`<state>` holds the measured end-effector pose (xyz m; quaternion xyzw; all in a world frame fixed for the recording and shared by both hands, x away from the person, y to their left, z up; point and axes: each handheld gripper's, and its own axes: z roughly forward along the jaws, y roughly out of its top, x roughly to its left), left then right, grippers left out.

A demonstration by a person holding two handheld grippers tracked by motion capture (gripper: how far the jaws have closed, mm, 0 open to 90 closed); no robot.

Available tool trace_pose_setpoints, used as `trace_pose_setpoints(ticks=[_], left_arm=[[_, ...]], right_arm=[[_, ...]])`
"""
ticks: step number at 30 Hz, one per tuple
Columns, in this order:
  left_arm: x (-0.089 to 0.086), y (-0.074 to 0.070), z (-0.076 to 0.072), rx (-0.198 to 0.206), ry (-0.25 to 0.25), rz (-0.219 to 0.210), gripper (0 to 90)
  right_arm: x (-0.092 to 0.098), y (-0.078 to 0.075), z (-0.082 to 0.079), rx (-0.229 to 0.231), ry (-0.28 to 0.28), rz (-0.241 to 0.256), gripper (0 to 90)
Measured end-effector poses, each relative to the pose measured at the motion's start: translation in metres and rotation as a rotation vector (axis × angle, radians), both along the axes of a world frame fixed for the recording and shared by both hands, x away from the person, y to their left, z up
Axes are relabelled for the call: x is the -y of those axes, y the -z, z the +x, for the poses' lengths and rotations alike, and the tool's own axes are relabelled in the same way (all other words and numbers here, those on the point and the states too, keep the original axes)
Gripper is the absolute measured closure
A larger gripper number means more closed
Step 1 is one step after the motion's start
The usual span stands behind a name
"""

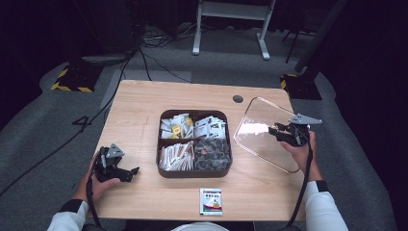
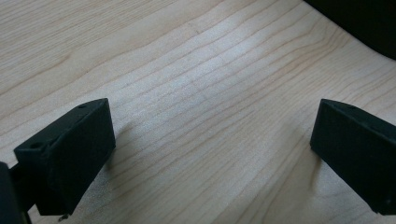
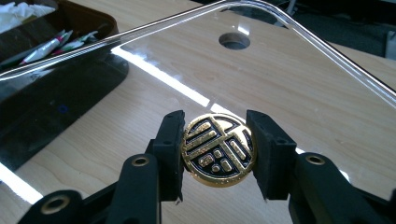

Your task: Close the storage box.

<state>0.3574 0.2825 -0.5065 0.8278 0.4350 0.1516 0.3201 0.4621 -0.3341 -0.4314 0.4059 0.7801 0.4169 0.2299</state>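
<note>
Worktop [image 1: 144, 106] carries brown box [image 1: 194, 172] at centre, four compartments full of packets. Clear lid [image 1: 260, 144] lies flat right of box, near right edge. Sachet [image 1: 210, 200] lies alone by front edge. Right hand [image 1: 303, 149] reaches over lid from right; right gripper [image 3: 215, 149] has jaws clamped on lid's round gold-and-black knob [image 3: 217, 150], one each side. Left hand [image 1: 98, 185] rests at front left; left gripper [image 2: 210, 154] low over bare wood, jaws wide apart, empty.
</note>
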Motion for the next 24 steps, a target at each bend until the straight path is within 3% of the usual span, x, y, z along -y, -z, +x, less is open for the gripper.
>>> trace_pose_setpoints(ticks=[9, 17, 24], left_arm=[[0.0, 0.0, 0.0, 0.002, -0.002, 0.0, 0.2], [0.0, 0.0, 0.0, 0.002, -0.002, 0.0, 0.2], [0.0, 0.0, 0.0, 0.002, -0.003, -0.001, 0.2]], right_arm=[[-0.015, -0.02, 0.001, 0.046, -0.03, -0.001, 59.7], [-0.039, -0.031, 0.005, 0.048, -0.058, -0.014, 59.7], [-0.06, -0.041, 0.006, 0.062, -0.09, 0.006, 59.8]])
